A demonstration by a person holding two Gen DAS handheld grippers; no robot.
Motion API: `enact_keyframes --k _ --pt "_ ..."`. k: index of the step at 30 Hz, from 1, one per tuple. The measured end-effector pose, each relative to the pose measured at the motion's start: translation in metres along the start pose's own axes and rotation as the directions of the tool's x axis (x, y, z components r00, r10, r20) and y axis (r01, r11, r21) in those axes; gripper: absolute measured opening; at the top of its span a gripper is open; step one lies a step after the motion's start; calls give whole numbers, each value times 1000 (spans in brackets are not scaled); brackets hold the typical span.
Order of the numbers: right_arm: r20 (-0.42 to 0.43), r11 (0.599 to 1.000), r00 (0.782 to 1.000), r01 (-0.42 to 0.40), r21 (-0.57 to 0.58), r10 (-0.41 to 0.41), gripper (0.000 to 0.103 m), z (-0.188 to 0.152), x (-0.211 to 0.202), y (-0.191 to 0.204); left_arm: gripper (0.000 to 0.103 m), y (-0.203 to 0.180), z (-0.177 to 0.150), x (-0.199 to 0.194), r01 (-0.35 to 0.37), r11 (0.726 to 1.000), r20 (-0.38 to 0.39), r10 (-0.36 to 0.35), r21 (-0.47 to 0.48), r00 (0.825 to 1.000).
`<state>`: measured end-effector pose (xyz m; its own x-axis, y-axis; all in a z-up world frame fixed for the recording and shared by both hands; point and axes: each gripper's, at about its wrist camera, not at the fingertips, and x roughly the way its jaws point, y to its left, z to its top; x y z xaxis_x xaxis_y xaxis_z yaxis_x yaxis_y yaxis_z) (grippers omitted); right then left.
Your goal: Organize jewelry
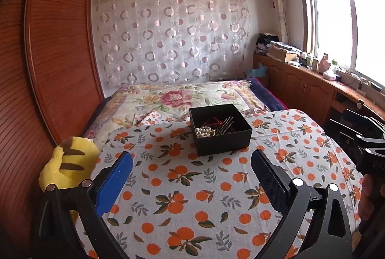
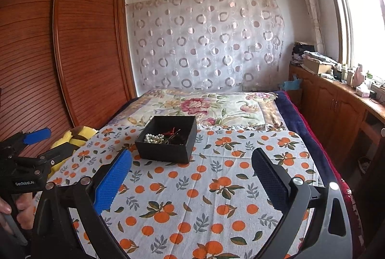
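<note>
A small black square cardboard box [image 1: 220, 129] holding white pearl beads [image 1: 203, 132] and metal hairpins [image 1: 225, 125] is sitting on an orange-patterned cloth [image 1: 192, 186] covering the bench. The left gripper [image 1: 191, 162] and right gripper [image 2: 191, 160] are hovering short of it, jaws spread wide, gripping nothing.

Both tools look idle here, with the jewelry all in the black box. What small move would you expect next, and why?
Probably the right tool eases forward toward the black box. Both tools are open and empty, the left tool too, and both sit back from the box on the orange-print cloth. The pearl strand, hairpins and red piece lie tangled inside, so nothing can be sorted before a reach in.
</note>
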<state>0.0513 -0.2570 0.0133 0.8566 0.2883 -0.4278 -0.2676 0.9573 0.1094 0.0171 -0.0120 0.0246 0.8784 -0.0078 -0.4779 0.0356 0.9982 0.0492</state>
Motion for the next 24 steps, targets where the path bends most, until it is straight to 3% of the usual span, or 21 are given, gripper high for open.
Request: enact_keyframes --k 24 --pt "-1 1000 1000 0 -1 0 100 -1 -2 1 95 1 1 1 5 1000 -3 -5 -5 1000"
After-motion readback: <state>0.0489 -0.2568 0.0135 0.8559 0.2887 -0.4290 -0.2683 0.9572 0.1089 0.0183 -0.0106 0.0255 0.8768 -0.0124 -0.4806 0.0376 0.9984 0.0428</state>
